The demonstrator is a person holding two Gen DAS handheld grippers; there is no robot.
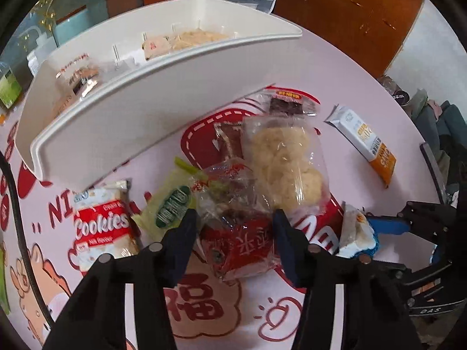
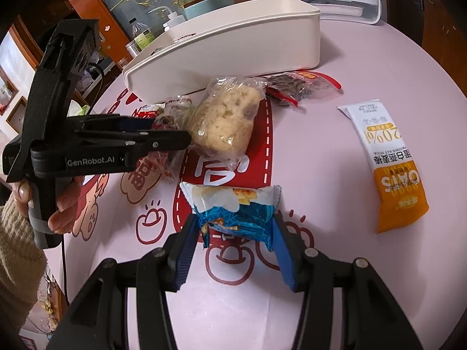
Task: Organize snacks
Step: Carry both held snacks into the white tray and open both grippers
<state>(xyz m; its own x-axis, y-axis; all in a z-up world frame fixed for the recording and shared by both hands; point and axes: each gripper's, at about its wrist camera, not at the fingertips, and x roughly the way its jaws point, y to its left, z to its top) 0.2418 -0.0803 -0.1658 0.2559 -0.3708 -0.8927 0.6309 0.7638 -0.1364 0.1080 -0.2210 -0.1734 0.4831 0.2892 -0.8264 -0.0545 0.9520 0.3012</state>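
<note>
Pinches the red packet [image 1: 242, 250] with the left tool [image 1: 233, 218], low in the middle of the left wrist view, pads against both sides of its crinkled wrapper; sits at the near edge of a loose heap on the desk [image 1: 364, 67], overlapped by a clear bag of pale puffed cakes [image 1: 286, 160] above it and flanked by a green packet [image 1: 172, 204] and a cookies pack [image 1: 102, 227] to the left.

Grips the blue-and-white packet [image 2: 236, 215] with the right tool [image 2: 235, 224], bottom centre of the right wrist view, pads squeezing its two sides just over the desk; shows the oats bar [image 2: 388, 172] apart at the right, untouched.

Leaves the white bin [image 1: 146, 110] across the upper left, dividers inside and a few snacks already in its slots.

Probably light, all of it; expect thin film that crackles, slides and buckles rather than resists; treat the puffed cakes as crumbly and the cookies as breakable; take hold across the narrow width near the middle, or by a sealed end seam, with gentle pressure; lift the red packet slowly, since the overlapping bags may drag along; aim for a free slot in the bin.
</note>
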